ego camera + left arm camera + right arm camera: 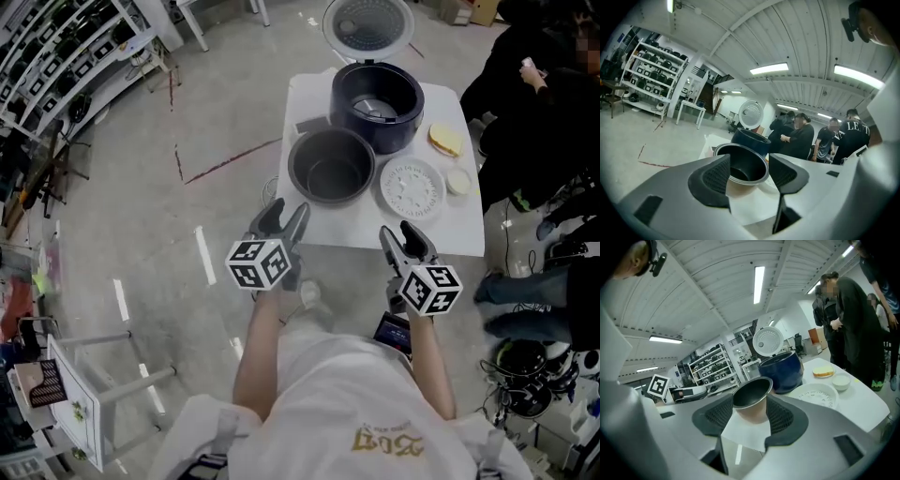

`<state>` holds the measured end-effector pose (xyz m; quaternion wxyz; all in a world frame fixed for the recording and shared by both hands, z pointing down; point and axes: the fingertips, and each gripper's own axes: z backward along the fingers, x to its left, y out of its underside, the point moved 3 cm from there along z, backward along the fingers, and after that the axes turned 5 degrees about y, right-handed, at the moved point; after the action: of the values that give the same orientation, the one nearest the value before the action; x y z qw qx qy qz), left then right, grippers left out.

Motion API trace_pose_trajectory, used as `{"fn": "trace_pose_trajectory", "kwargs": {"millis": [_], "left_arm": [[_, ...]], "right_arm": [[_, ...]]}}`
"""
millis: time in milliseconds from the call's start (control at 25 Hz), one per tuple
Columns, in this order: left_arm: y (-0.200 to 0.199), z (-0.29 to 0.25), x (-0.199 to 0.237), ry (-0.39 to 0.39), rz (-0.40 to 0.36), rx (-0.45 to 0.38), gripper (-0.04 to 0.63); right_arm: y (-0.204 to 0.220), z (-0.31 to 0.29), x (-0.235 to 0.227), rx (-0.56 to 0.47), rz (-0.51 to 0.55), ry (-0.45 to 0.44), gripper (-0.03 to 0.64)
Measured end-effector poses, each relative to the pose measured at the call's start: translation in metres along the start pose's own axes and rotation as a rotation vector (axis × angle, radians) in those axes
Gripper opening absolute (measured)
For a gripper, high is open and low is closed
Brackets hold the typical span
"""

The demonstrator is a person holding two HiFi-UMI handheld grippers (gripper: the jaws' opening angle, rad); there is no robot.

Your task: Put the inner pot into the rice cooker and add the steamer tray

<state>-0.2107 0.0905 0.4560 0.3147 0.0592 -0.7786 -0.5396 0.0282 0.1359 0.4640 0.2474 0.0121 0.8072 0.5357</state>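
The dark inner pot (331,167) stands empty on the white table (441,236), in front of the dark blue rice cooker (377,105), whose round lid (367,26) is up. To the pot's right lies the white perforated steamer tray (411,187). My left gripper (284,217) hovers open just short of the table's near edge, left of the pot. My right gripper (401,234) is open too, over the near edge below the tray. Both gripper views frame the pot (740,164) (752,394) in the gap between the jaws, at a distance. Nothing is held.
A yellow slab on a plate (446,141) and a small white bowl (458,182) sit along the table's right side. People (534,103) stand close on the right. Shelving (66,56) lines the far left, and a white frame (75,394) stands at lower left.
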Motion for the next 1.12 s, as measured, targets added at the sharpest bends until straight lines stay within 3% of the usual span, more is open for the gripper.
{"fn": "trace_pose_trajectory", "kwargs": {"millis": [320, 1120], "left_arm": [[-0.016, -0.044, 0.07, 0.046, 0.032, 0.079, 0.253], [0.003, -0.141, 0.144, 0.171, 0.087, 0.302, 0.236]], "right_arm": [[-0.001, -0.07, 0.002, 0.014, -0.068, 0.082, 0.218], [0.026, -0.159, -0.026, 0.078, -0.265, 0.261, 0.21]]}}
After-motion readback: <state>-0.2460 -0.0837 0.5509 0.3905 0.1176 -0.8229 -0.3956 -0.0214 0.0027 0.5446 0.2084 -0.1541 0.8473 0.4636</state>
